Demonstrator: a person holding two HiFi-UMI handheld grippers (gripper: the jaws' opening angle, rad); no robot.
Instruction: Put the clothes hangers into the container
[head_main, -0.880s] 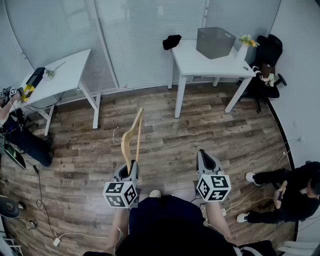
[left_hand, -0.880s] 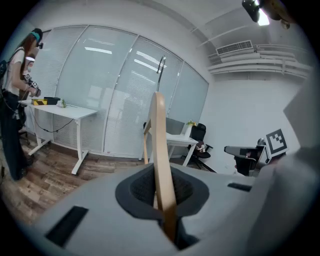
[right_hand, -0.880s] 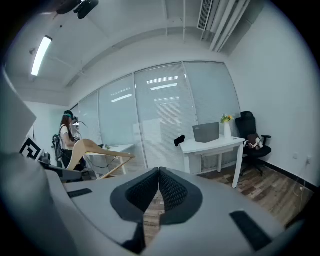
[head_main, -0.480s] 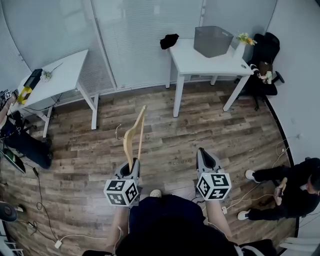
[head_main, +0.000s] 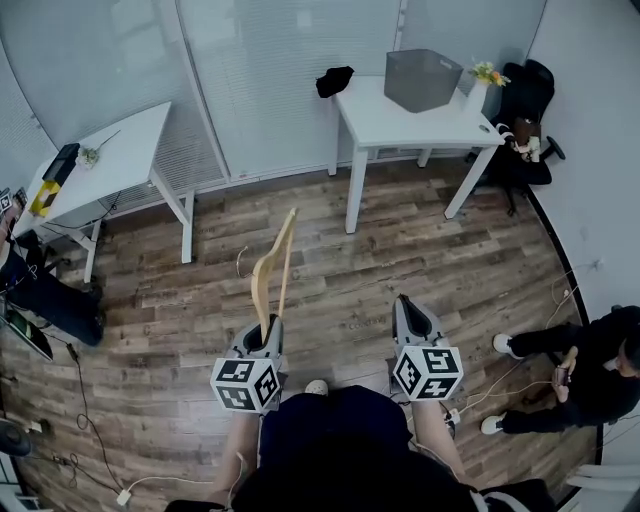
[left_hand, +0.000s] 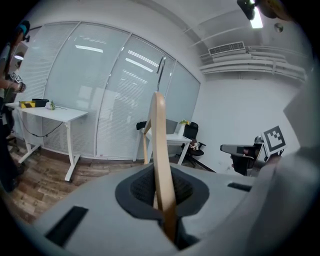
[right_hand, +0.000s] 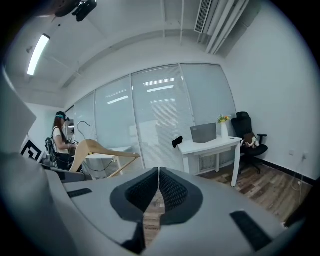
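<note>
My left gripper (head_main: 267, 330) is shut on a wooden clothes hanger (head_main: 271, 270), which stands up out of the jaws with its metal hook (head_main: 240, 262) to the left. In the left gripper view the hanger (left_hand: 160, 150) runs straight up from between the dark pads. My right gripper (head_main: 412, 318) is shut with nothing in it, its pads (right_hand: 171, 189) touching. The grey container (head_main: 423, 80) sits on a white table (head_main: 400, 122) far ahead to the right. The right gripper view shows the hanger (right_hand: 97, 148) at left and the container (right_hand: 203, 132) on the table (right_hand: 210, 145).
A second white table (head_main: 110, 155) stands at the left, a black cloth (head_main: 334, 80) and a flower vase (head_main: 478, 90) on the far table. A black chair (head_main: 525, 110) is in the right corner. A seated person (head_main: 590, 370) is at right, another person (head_main: 40, 290) at left. Cables (head_main: 80, 440) lie on the wooden floor.
The whole view has shifted slightly, with both tables now a little higher and further left in the picture. The hanger stays gripped and upright in the left gripper.
</note>
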